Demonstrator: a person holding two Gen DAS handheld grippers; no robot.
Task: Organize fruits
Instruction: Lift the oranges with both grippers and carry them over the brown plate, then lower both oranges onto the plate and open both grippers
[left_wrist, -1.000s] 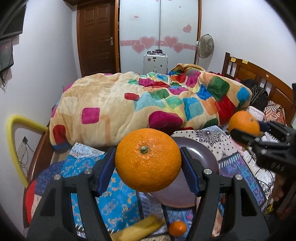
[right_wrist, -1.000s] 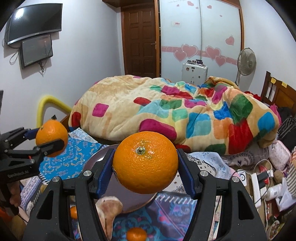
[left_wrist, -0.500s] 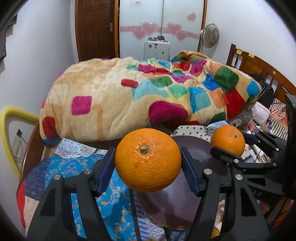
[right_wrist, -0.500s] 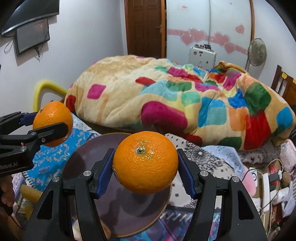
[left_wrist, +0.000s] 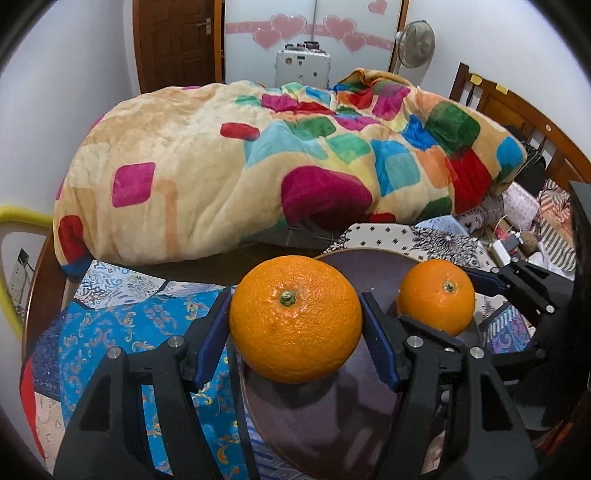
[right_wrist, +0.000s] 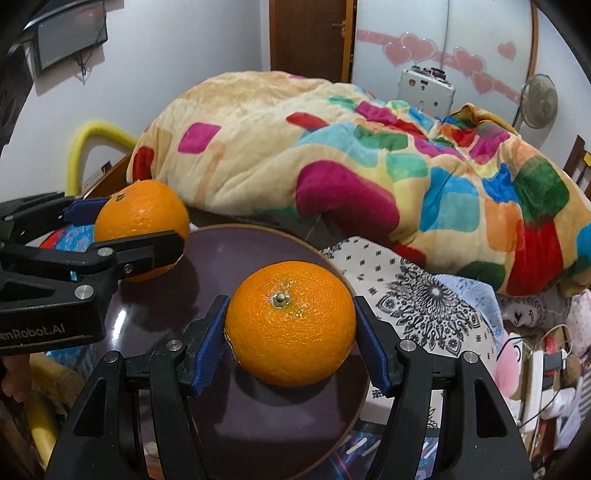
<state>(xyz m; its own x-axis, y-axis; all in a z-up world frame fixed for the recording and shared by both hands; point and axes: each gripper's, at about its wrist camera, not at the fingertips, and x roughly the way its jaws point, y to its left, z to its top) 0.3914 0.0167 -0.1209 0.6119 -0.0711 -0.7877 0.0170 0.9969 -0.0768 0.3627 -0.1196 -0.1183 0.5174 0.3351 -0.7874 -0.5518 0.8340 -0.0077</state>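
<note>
My left gripper (left_wrist: 295, 325) is shut on a large orange (left_wrist: 291, 314), stem up, just above the left edge of a dark purple plate (left_wrist: 325, 424). My right gripper (right_wrist: 290, 328) is shut on a second orange (right_wrist: 291, 317) low over the plate (right_wrist: 258, 254). In the left wrist view the right gripper (left_wrist: 447, 301) and its orange (left_wrist: 432, 291) hang over the plate's right side. In the right wrist view the left gripper (right_wrist: 136, 230) and its orange (right_wrist: 147, 206) sit at the plate's far left rim. The two oranges are apart.
The plate lies on a patchwork cloth (left_wrist: 122, 332) on a bed. A bulky colourful quilt (left_wrist: 258, 166) rises just behind it. Chargers, cables and small clutter (right_wrist: 546, 362) lie to the right. A yellow foam tube (right_wrist: 85, 136) curves at the left, and a hand (right_wrist: 11, 373) shows at the bottom left.
Both grippers have sunk toward the plate and drawn closer together, each with its orange still held. The plate now fills more of both views.
</note>
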